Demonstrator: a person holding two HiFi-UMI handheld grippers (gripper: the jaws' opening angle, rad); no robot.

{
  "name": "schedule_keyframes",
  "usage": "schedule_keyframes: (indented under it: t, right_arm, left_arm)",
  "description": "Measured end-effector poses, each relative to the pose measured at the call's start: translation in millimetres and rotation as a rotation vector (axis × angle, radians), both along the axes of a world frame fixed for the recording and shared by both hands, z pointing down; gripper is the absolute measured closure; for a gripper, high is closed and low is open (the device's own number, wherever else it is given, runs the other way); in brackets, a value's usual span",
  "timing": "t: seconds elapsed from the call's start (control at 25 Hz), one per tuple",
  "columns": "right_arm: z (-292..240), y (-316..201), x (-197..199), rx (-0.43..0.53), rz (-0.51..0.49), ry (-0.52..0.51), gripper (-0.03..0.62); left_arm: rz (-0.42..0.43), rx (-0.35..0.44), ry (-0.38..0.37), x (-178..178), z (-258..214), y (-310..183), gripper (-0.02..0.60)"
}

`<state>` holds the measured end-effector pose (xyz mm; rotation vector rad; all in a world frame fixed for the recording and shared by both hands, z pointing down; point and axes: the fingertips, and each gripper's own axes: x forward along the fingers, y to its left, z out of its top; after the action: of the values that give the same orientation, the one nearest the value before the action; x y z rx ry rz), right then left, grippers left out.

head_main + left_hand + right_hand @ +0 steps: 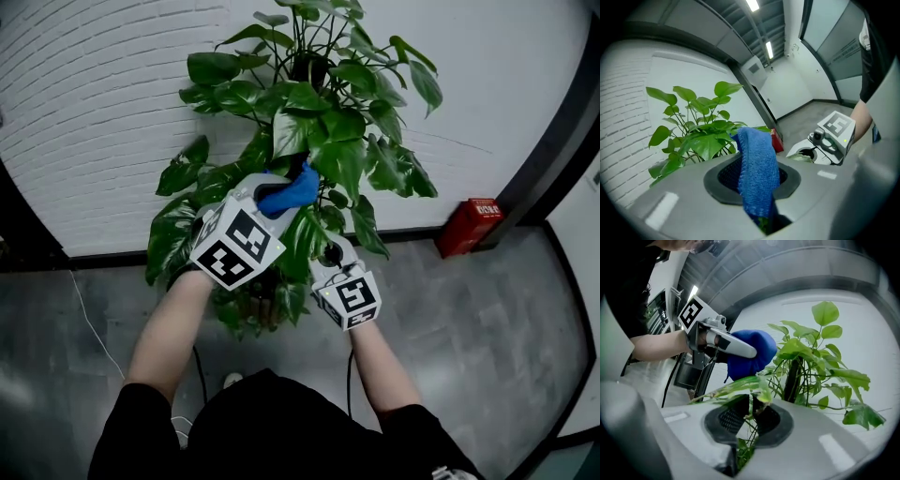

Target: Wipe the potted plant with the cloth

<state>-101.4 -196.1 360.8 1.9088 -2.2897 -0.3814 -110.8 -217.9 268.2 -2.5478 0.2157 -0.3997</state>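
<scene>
My left gripper (270, 197) is clamped tight on the blue cloth (291, 190), which I hold against the front foliage of the potted plant (323, 103) so the fabric can rub a leaf; lower at the plant's front, my right gripper (334, 251) is pinched closed on a leaf (740, 386), I judge to brace it for wiping.

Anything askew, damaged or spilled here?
Nothing stands out. The left gripper holds the blue cloth at the upright potted plant, the right gripper pinches a leaf; no tears or spills show.
</scene>
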Motion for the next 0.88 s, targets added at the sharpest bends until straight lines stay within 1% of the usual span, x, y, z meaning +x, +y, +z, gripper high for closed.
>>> schedule_keyframes:
  t: [0.12,0.2,0.4,0.48,0.56,0.64,0.76,0.88]
  right_arm:
    - [0.0,2.8,0.2,0.002,0.001,-0.018,0.579]
    - [1.9,3.9,-1.1,0.0,-0.004,-0.011,0.579]
    - [4.9,6.8,-3.6,-0.008,-0.01,-0.012,0.579]
    - [6.1,6.6,-4.7,-0.009,-0.011,-0.013,0.579]
    - [6.9,6.0,-6.4,-0.011,-0.014,-0.016,0.579]
    - [7.1,5.7,-7.5,-0.013,-0.017,-0.022,0.579]
    - [9.0,5.9,-6.9,-0.018,-0.017,-0.028,0.579]
    - [12.7,7.1,-4.9,-0.027,-0.016,-0.025,0.579]
  left_arm:
    - [0.01,0.034,-0.047,2.8,12.7,6.7,0.494]
    - [0.01,0.071,-0.07,4.1,18.7,11.2,0.494]
    - [0.01,0.225,-0.143,7.4,32.7,29.4,0.494]
    - [0.018,0.257,-0.155,7.4,36.0,36.7,0.494]
    - [0.025,0.264,-0.156,6.7,37.3,41.4,0.494]
    - [0.036,0.253,-0.148,6.4,37.4,45.5,0.494]
    - [0.065,0.217,-0.129,6.0,38.5,53.3,0.494]
    - [0.094,0.166,-0.099,5.5,39.7,62.0,0.494]
